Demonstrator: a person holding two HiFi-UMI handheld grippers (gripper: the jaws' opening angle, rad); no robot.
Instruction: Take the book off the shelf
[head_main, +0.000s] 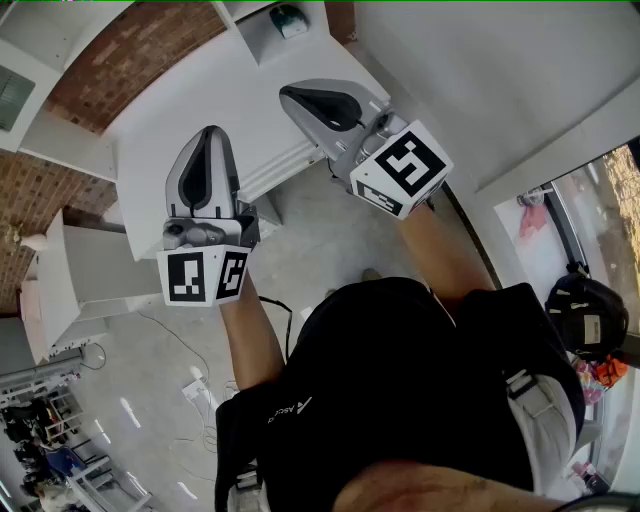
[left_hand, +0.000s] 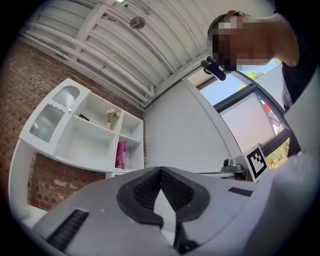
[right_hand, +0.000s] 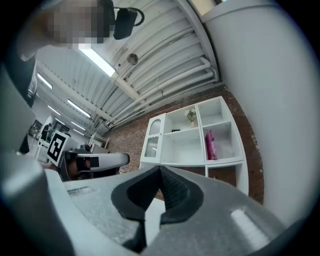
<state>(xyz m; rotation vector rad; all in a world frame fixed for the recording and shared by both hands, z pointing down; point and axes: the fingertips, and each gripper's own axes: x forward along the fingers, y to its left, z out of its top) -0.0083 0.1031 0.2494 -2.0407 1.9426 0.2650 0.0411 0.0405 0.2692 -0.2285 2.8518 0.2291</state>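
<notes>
One pink book (left_hand: 120, 154), title unreadable; left hand-held gripper (left_hand: 161, 171), right hand-held gripper (right_hand: 160, 171) closed

The head view looks steeply down over the person (head_main: 400, 380); both gripper views tilt upward, sharing the distant white shelf (left_hand: 90, 145) mid-frame.

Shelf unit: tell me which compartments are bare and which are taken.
Bare: the wide compartment below the plant and left of the pink book; also the small compartment above the book. Taken: the plant's shelf, and partly the book's compartment. A glass door covers the left side.
</notes>
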